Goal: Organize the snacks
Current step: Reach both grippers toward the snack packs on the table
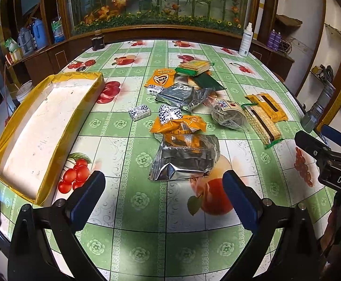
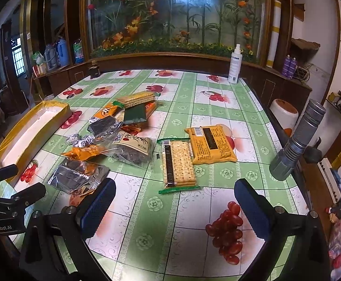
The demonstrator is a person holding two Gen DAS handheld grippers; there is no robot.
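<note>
Left wrist view: left gripper (image 1: 163, 194) spread wide, blue pads empty, hovering above green fruit-print tablecloth (image 1: 144, 238). Crumpled silver foil packet (image 1: 184, 159) just ahead between the pads, touching an orange wrapper (image 1: 177, 124) behind it. Shallow yellow-rimmed white tray (image 1: 41, 131) at left, nothing inside. Small blue-and-white patterned candy (image 1: 139, 112) lying apart from the heap, between tray and pile. Right gripper (image 1: 322, 149) showing at right edge; jaw state not readable from here.

Right wrist view: right gripper (image 2: 175, 208) released wide, holding nothing. Clear green-edged cracker sleeve (image 2: 178, 164) straight ahead, lying flat, touching a yellow rectangular snack pack (image 2: 210, 145) on its right. Grey metal flashlight (image 2: 297, 140) leaning at table's right edge. White spray bottle (image 2: 234, 64) upright at far side.
</note>
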